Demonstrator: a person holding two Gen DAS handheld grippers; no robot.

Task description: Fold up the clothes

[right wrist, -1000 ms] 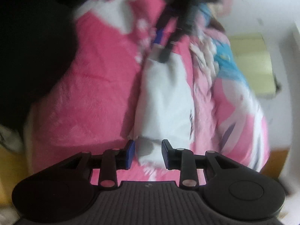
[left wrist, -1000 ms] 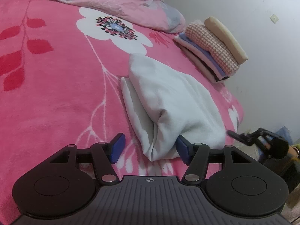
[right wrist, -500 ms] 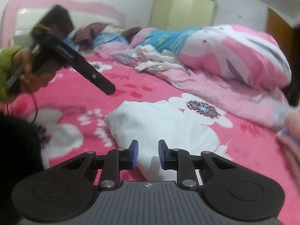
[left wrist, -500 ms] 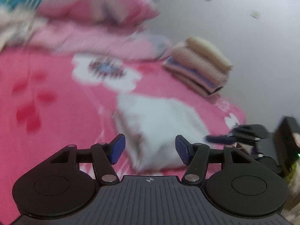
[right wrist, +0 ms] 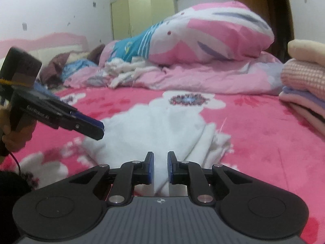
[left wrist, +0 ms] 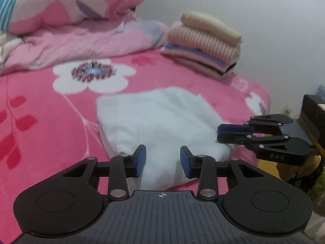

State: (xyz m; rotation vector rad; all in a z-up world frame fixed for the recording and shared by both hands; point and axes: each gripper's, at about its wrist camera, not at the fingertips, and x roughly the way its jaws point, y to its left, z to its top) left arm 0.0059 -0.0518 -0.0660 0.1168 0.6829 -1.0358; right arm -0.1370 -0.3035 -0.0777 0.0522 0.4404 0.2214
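White garment [left wrist: 160, 120] now lies released, both claws, left [left wrist: 163, 161] and right [right wrist: 160, 167], apart, closing empty.

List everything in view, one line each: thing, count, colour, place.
folded garment: one, white, middle of the bed, before both grippers
stack of folded clothes: one, cream, striped, lilac, far corner by the wall
blanket: one, pink with white flowers, covering the bed
quilt: one, pink, white and blue, bunched at the far side
wardrobe: one, pale yellow, against the wall
left gripper: one, black, blue pads, closing, empty
right gripper: one, black, blue pads, closing, empty
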